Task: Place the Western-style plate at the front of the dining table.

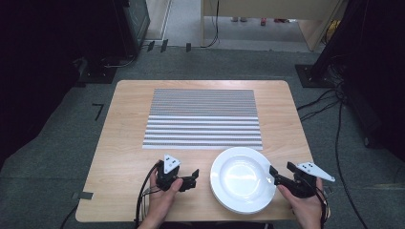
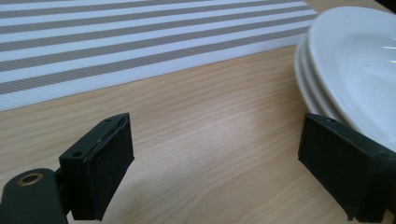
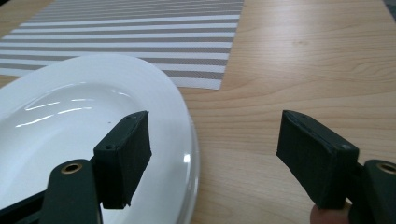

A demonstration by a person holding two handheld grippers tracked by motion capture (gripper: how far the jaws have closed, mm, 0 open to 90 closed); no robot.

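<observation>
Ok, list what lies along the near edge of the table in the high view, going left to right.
left gripper → stack of white plates → right gripper

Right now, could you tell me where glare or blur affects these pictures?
High view: soft overall, dark surroundings, sheen on the plates. Left gripper view: sharp wood grain, plates blown out white. Right gripper view: bright streaks of glare in the plates' bowl; striped mat soft farther off.

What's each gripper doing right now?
Left gripper: open, empty, beside the stacked plates.
Right gripper: open, one jaw over the plates' rim, gripping nothing.
</observation>
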